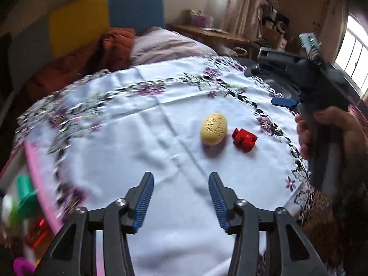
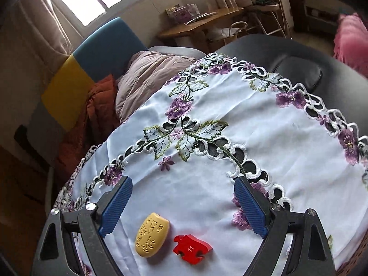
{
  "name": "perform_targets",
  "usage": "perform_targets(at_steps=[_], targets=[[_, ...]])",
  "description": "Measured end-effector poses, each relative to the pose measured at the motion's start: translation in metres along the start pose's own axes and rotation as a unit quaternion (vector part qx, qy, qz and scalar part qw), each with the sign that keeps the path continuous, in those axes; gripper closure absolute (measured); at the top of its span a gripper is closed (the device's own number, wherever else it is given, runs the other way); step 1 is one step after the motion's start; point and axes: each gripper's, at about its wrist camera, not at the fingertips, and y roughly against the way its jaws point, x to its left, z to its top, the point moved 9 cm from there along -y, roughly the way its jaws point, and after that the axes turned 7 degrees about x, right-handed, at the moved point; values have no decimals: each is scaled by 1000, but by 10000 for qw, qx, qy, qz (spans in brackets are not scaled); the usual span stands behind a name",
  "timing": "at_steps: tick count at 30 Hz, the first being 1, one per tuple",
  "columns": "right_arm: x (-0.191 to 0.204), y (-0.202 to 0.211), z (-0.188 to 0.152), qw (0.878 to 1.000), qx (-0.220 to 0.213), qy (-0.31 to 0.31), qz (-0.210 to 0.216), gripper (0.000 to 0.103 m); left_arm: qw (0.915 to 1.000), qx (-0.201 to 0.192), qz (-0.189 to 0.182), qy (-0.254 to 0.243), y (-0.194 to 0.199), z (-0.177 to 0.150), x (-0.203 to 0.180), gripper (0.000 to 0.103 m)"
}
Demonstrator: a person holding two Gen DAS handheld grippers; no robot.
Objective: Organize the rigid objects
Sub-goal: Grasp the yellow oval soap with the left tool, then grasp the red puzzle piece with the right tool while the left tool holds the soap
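Gaping empty, both tools [image 1: 181, 179] [image 2: 182, 185]; pink bin [image 1: 34, 161] blurred, cut off.

The red puzzle piece [image 2: 192, 250] bore a small white "11" on its top face. The yellow oval [image 2: 152, 238] carried incised patterns like characters, but none could be read. No other text was legible.

A lived-in bedroom at home: a bed with a pinkish duvet [image 2: 147, 80] and rust-red quilt [image 1: 115, 46] lies beyond the embroidered tablecloth [image 2: 207, 119], under a blue-and-yellow headboard [image 1: 135, 7]. Farther right, a cluttered wooden desk [image 2: 200, 23] stands by curtained windows [image 2: 76, 2], perhaps with shelves beyond.
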Motion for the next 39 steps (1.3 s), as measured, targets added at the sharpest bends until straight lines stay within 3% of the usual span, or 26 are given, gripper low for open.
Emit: perform_targets(at_steps=[7,13,19,20,21,22,23,26,30,35,39], targets=[[-1,4,3,9997,-72,-141,171,11,9976,187,-219,-628,-46,40,-34,33],[-1,2,4,9995,-9,-196,250,11,9925,308,-195,-1165,-77,63,-53,33],[0,0,4,9991,25,-234,339,11,9898,570,-247,-1278,-109,74,-57,35],[-1,-1,4,9991,47,-244,353,11,9894,629,-254,-1281,-114,74,-57,36],[-1,-2,3,9990,73,-254,358,11,9892,690,-248,-1270,-120,73,-57,45],[-1,-2,3,9990,84,-261,363,11,9900,676,-171,-1223,-125,73,-55,55],[-1,-3,3,9989,85,-261,372,11,9915,532,-92,-1180,-123,74,-53,60],[1,-5,2,9989,148,-209,387,11,9954,474,-247,-789,-115,70,-41,60],[6,-15,-5,9984,400,-98,383,11,9993,315,89,-167,-91,50,-8,60],[10,-28,-16,9962,791,18,361,11,9968,192,484,600,-63,4,31,60],[11,-35,-24,9949,976,138,218,11,9950,-56,733,680,-48,-20,39,60]])
